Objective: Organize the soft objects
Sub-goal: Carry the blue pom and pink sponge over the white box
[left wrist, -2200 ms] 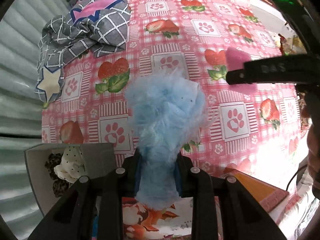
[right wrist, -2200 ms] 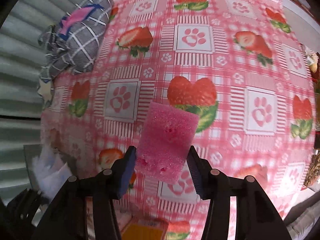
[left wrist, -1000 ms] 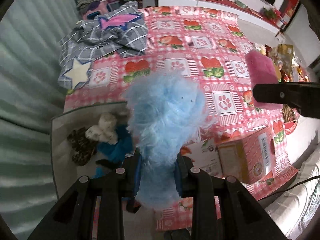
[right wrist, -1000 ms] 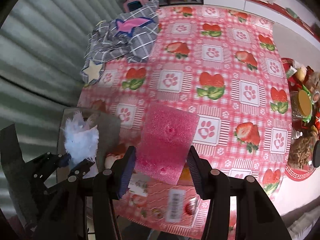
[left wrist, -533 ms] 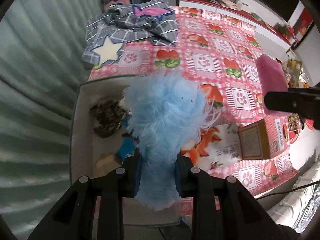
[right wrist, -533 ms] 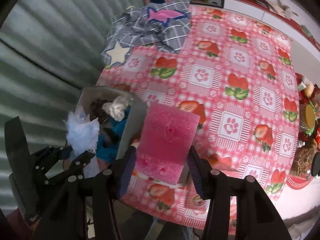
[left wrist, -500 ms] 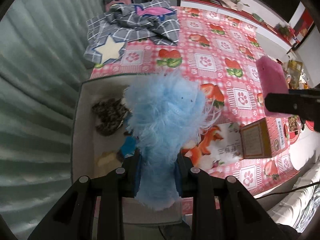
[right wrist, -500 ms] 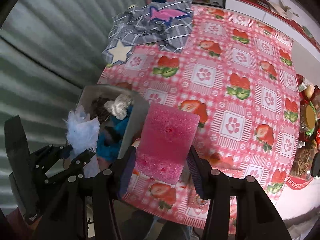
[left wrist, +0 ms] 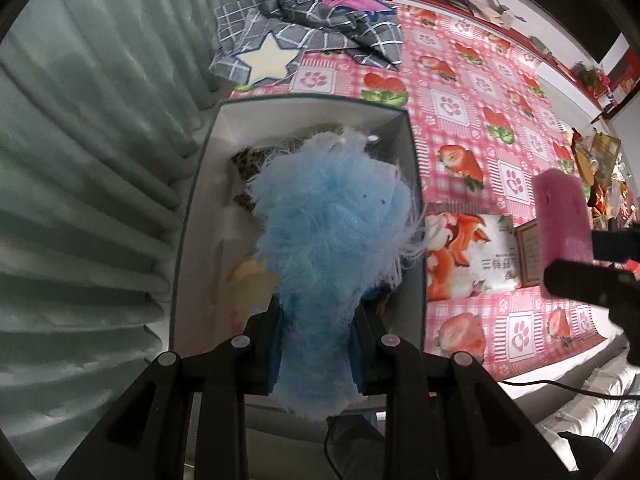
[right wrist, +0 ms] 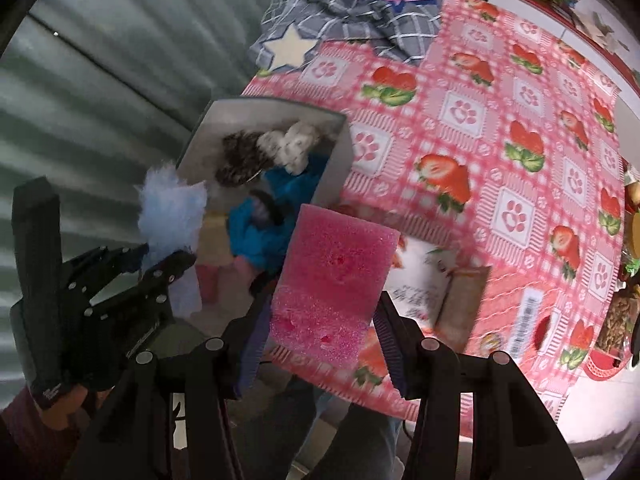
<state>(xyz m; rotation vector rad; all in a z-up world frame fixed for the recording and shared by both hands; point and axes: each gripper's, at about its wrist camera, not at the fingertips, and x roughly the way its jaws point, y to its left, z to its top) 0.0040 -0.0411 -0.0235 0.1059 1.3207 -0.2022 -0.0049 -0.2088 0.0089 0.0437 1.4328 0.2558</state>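
Note:
My left gripper (left wrist: 316, 340) is shut on a fluffy light blue soft toy (left wrist: 332, 232), held above a grey open box (left wrist: 192, 208) at the table's near-left edge. The box holds several soft things: a leopard-print piece (left wrist: 248, 160), a white dotted one (right wrist: 294, 144) and a blue cloth (right wrist: 260, 236). My right gripper (right wrist: 324, 320) is shut on a pink sponge block (right wrist: 336, 276), hovering just right of the box over the table edge. In the right wrist view the left gripper (right wrist: 160, 268) and the blue toy (right wrist: 172, 208) show at the left.
A pink strawberry-and-paw tablecloth (left wrist: 472, 92) covers the table. A grey checked cloth with a star (left wrist: 304, 36) lies at the far left. A printed packet (left wrist: 468, 256) and a carton (right wrist: 460, 300) sit beside the box. A corrugated wall (left wrist: 80, 160) runs along the left. Snacks (right wrist: 624, 312) crowd the right edge.
Both grippers have swung toward the near-left table edge with their loads still held. The grey box now lies directly under the blue toy, and the sponge sits close beside the box.

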